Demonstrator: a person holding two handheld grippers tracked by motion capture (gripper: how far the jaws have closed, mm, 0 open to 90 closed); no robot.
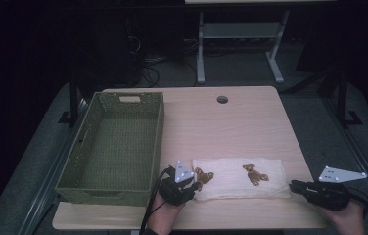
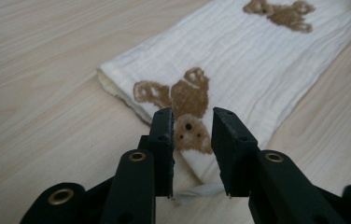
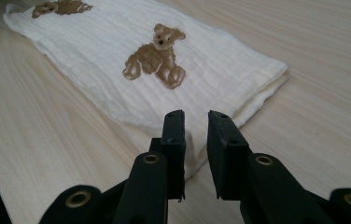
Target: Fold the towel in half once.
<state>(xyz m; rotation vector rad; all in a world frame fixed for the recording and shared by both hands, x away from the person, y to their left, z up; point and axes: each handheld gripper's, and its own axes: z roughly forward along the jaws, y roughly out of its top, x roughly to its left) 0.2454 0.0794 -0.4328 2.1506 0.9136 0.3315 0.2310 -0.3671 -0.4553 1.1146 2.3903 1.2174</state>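
I hold my left tool [image 1: 195,185] at the 9 o'clock end of the folded cloth [image 1: 241,177], its jaws parted a little with the near corner of the fabric lying loose between them, the pads not pinching it. My right tool [image 1: 293,185] sits at the 3 o'clock end, jaws likewise slightly apart, straddling the cloth's near corner without squeezing.

The cloth lies flat on the counter [image 1: 206,122], near the 6 o'clock edge, just to the right of the green basket [image 1: 116,147]. Its long axis runs from 9 to 3 o'clock, with two teddy-bear prints on top.

To do this step well, I judge I should draw both tools back evenly and low, keeping the jaws clear of the layers so no pad snags an edge and disturbs the fold.
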